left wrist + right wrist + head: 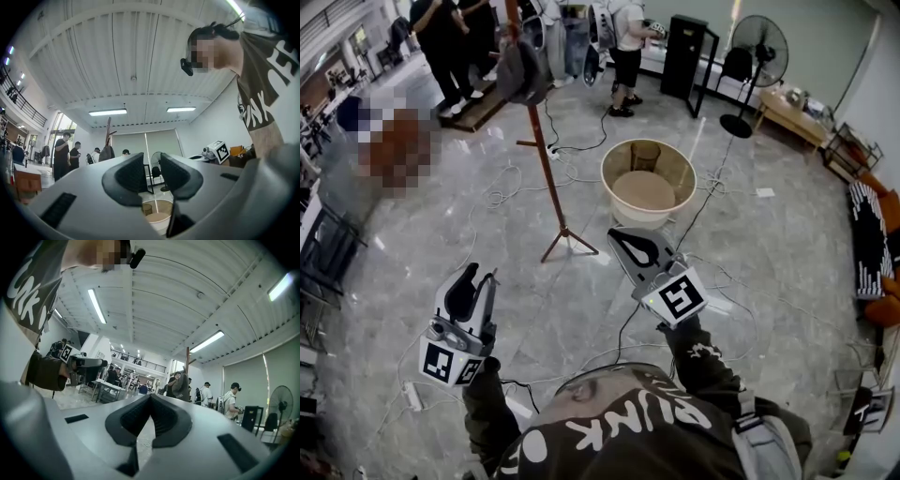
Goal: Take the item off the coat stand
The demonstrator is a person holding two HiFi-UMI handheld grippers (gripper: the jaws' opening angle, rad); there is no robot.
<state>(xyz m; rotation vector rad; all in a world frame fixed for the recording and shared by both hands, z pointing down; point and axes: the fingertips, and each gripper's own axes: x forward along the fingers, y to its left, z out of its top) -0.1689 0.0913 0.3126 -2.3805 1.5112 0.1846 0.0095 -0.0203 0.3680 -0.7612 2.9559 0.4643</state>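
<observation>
Left gripper (476,292) sits low at the left of my head view, its 2 jaws a little apart with nothing between them. The right gripper (630,246) is further forward and nearer the middle, with its pads pressed together and empty.

The item (522,73), a dark grey thing whose kind I cannot make out, hangs near the top of the wooden coat stand (546,159), well apart from both grippers. The stand's pole leans across the frame, and its spread feet rest on the grey marble floor (534,309) just ahead of the right gripper.

Between the left gripper and the stand's feet the floor is open, crossed only by thin cables (581,148) that loop around the base. A round pale tub (619,155) stands just right of the feet, so that side is tighter. Several people (450,47) stand behind the stand, close to the hanging item's far side. A black fan (759,52) is far off to the right, near the wall.
</observation>
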